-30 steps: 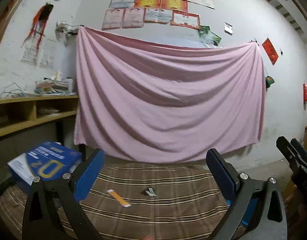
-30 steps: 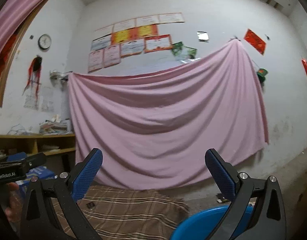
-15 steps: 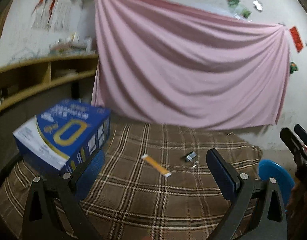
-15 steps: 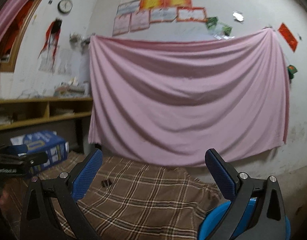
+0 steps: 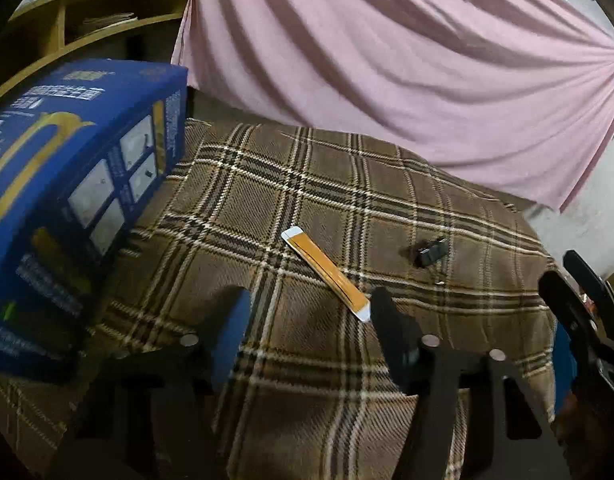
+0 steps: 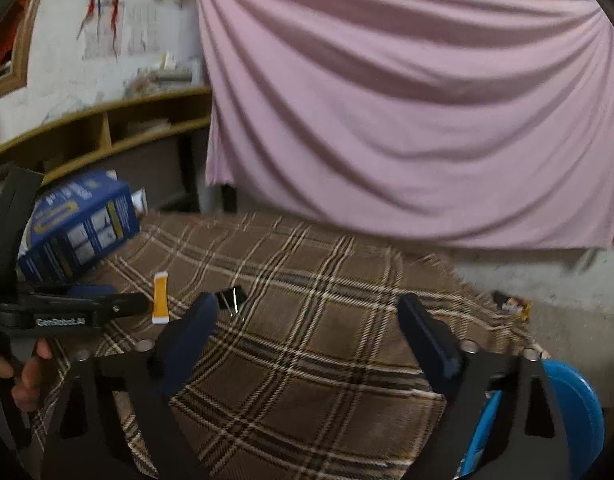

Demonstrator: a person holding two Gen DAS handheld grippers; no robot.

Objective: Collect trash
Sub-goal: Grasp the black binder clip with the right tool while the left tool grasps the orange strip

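An orange and white sachet (image 5: 326,271) lies flat on the brown plaid cloth (image 5: 291,208); it also shows in the right wrist view (image 6: 160,297). A small dark crumpled wrapper (image 5: 430,253) lies to its right, and shows in the right wrist view (image 6: 231,298). My left gripper (image 5: 309,312) is open and empty, just short of the sachet's near end. My right gripper (image 6: 305,320) is open and empty above the cloth, right of the wrapper. The left gripper also shows at the left of the right wrist view (image 6: 123,306).
A blue carton (image 5: 67,184) stands on the cloth at the left. A blue bin (image 6: 575,412) sits at the cloth's right edge. A pink sheet (image 6: 387,120) hangs behind. Wooden shelves (image 6: 119,128) run along the left wall. A wrapper (image 6: 511,304) lies on the floor.
Both grippers have tilted down and moved in over the cloth. The sachet and the dark wrapper now lie much closer to the left gripper's fingers. Both stay open.
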